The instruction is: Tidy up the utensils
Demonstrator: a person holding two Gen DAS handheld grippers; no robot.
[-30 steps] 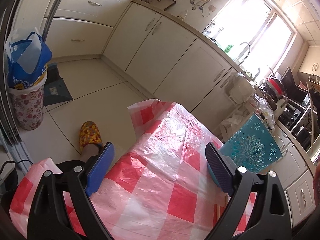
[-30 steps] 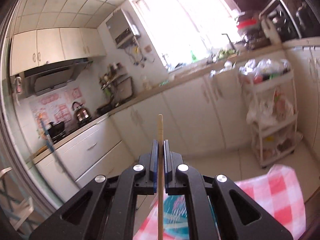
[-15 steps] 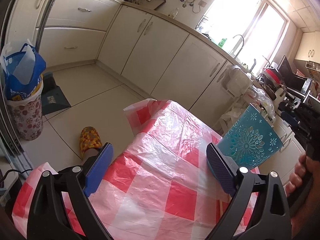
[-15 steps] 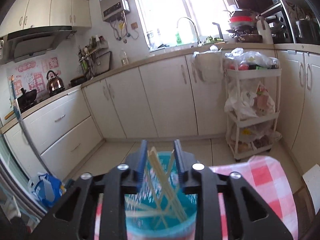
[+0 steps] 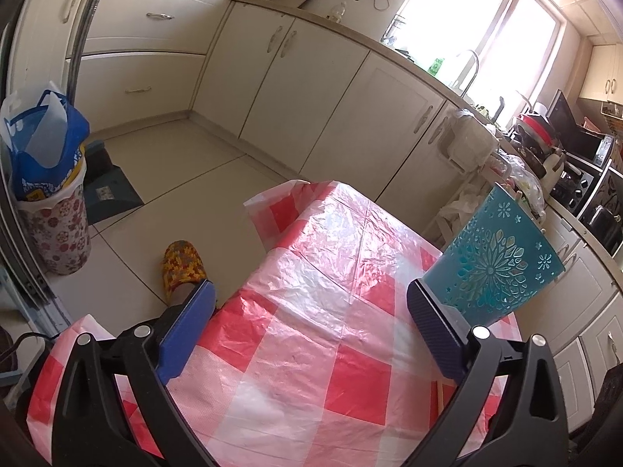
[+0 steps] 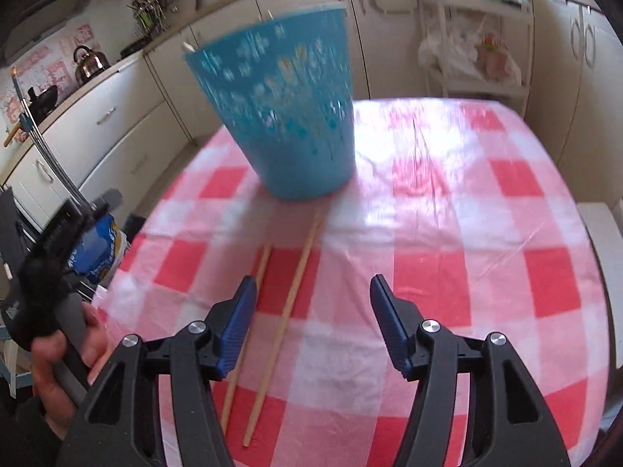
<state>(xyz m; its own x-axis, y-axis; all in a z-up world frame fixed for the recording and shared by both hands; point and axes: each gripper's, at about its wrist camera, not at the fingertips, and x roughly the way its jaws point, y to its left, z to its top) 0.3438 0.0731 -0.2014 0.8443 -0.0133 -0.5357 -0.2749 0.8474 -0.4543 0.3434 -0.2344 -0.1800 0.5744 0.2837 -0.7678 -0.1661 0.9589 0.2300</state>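
Chopsticks (image 6: pixel 286 307) are lying on the table (image 6: pixel 486 272) just below the released right claw (image 6: pixel 313 323), whose jaws, having just been opening after dropping one into the teal bin (image 6: pixel 288 116), are now descending for another, while the left claw (image 5: pixel 311 334) is waiting wide open and empty.

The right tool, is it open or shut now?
Open. The right tool has just been opening; its jaws stand apart, holding nothing, above two chopsticks on the table.
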